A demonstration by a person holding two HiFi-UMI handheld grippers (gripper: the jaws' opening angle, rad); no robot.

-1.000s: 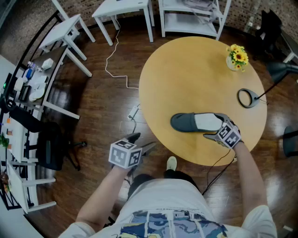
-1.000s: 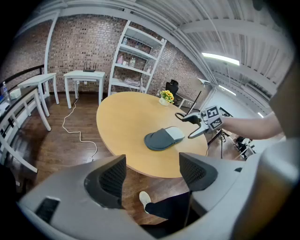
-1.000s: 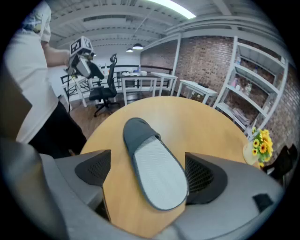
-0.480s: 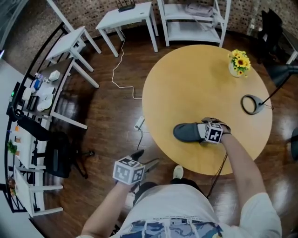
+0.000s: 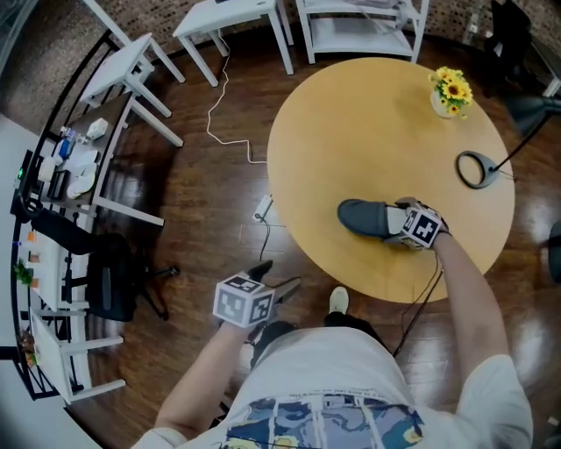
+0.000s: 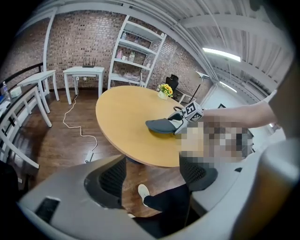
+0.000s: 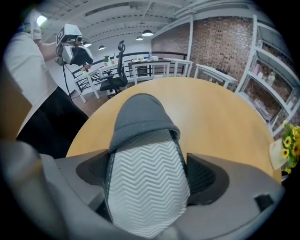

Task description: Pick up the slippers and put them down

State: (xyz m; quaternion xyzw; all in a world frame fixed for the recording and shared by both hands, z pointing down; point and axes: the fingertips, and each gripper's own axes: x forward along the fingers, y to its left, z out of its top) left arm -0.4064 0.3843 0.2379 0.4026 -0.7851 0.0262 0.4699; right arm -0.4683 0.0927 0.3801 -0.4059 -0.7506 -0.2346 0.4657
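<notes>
A grey slipper (image 5: pixel 364 217) with a white zigzag insole lies on the round wooden table (image 5: pixel 377 114), near its front edge. My right gripper (image 5: pixel 396 224) reaches down over the slipper's heel end. In the right gripper view the slipper (image 7: pixel 140 117) fills the gap of the right gripper (image 7: pixel 147 173); the jaws are closing, and both pads touch its sides. My left gripper (image 5: pixel 279 276) hangs off the table above the wooden floor, open and holding nothing. The left gripper view shows the slipper (image 6: pixel 161 125) on the table. I see only this one slipper.
A vase of sunflowers (image 5: pixel 450 92) and a black ring lamp (image 5: pixel 472 168) stand at the table's far right. White side tables (image 5: pixel 219 22) and a shelf unit (image 5: pixel 359 26) line the back wall. An office chair (image 5: pixel 105 289) and a cable (image 5: pixel 230 131) are on the floor at left.
My right gripper has come down over the slipper's heel, now covering most of the white insole. The left gripper has barely shifted.
</notes>
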